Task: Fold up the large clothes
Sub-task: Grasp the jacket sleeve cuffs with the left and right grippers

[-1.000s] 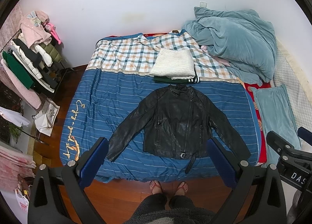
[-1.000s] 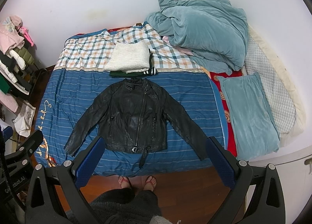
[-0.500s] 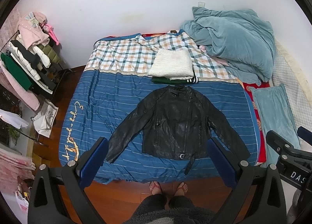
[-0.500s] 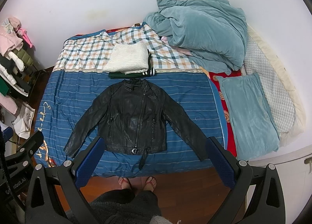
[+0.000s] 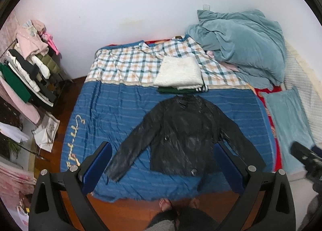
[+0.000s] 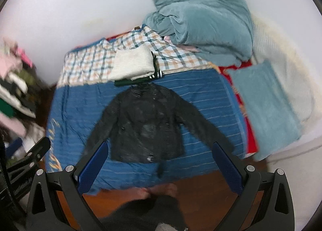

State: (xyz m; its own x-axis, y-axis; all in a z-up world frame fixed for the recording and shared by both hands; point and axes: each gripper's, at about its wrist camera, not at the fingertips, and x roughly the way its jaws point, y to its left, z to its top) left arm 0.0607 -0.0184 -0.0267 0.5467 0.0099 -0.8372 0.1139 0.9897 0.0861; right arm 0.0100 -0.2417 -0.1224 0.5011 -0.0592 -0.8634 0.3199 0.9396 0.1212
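A black leather jacket [image 5: 181, 136] lies flat on the blue striped bed cover [image 5: 112, 114], front up, sleeves spread out, hem toward me. It also shows in the blurred right wrist view [image 6: 145, 124]. My left gripper [image 5: 162, 167] is open and empty, held above the near bed edge over the jacket's hem. My right gripper [image 6: 158, 166] is open and empty, over the hem and right sleeve. Neither touches the jacket.
A folded white knit on a dark green garment [image 5: 179, 76] lies just beyond the collar. A teal duvet [image 5: 241, 43] is heaped at the back right, a teal pillow [image 5: 287, 124] at the right. A clothes rack [image 5: 24, 69] stands left. My feet [image 5: 177, 204] stand on wood floor.
Both grippers have moved; the right view has swung and tilted and is now blurred. The left view has shifted slightly nearer. The jacket has not moved.
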